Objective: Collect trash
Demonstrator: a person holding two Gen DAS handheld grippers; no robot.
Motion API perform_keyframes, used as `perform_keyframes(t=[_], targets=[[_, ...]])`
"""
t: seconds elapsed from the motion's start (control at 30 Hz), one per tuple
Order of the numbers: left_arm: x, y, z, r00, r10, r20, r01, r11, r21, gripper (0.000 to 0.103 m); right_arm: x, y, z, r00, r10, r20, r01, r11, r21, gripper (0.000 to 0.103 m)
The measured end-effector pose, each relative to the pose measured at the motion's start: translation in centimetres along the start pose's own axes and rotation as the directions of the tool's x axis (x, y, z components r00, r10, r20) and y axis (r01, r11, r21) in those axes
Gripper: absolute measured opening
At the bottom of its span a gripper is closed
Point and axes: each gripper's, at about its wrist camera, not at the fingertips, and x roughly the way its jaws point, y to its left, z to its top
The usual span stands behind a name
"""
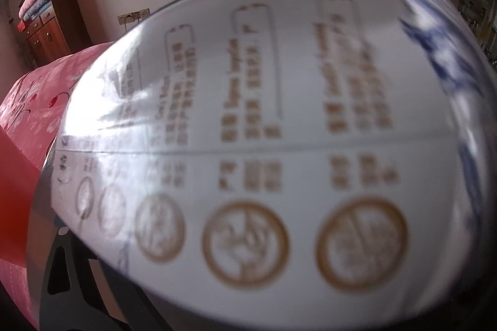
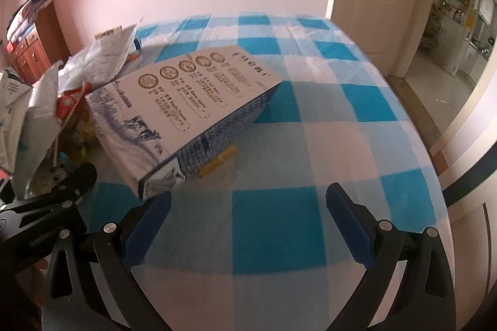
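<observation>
Left wrist view: a white box (image 1: 264, 129) with brown print and blue pattern fills nearly the whole picture, blurred and very close. Of the left gripper only part of a black finger (image 1: 71, 278) shows at 7 o'clock; its jaws are at their widest, but whether the pads press on the box I cannot tell.

Right wrist view: the right gripper (image 2: 248, 228) points steeply down over the checked bench (image 2: 357, 120), blue pads spread wide with nothing between. The box (image 2: 174, 101) lies tilted at 11 o'clock, beside crumpled wrappers (image 2: 93, 64). The left gripper's (image 2: 52, 200) black frame shows at 9 o'clock.
</observation>
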Motion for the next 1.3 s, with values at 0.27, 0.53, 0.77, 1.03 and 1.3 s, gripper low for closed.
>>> perform_keyframes(t=[0.27,0.53,0.77,1.03,1.3], targets=[[-3.8,0.0,-2.5,0.998,-0.056,0.013,0.056,0.998,0.009,0.099,-5.4,-0.3,-1.0,0.989,-0.022,0.146,0.024,1.0,-0.016,0.099],[-9.5,0.1,-4.7,0.99,-0.065,0.128,0.056,0.996,0.068,0.099,-9.1,-0.4,-0.6,0.97,-0.01,0.243,0.01,1.0,0.0,0.099],[-12.8,0.0,-4.1,0.979,-0.075,0.191,0.056,0.993,0.103,0.099,-11.5,-0.2,-0.8,0.955,-0.011,0.297,0.007,1.0,0.012,0.099],[-14.7,1.3,-3.5,0.967,-0.09,0.238,0.07,0.993,0.09,0.099,-14.0,0.1,-0.7,0.933,-0.013,0.36,0.006,1.0,0.019,0.099],[-16.8,2.7,-3.4,0.953,-0.081,0.293,0.061,0.995,0.079,0.099,-15.3,0.8,-0.6,0.921,-0.018,0.389,0.021,1.0,-0.001,0.099]])
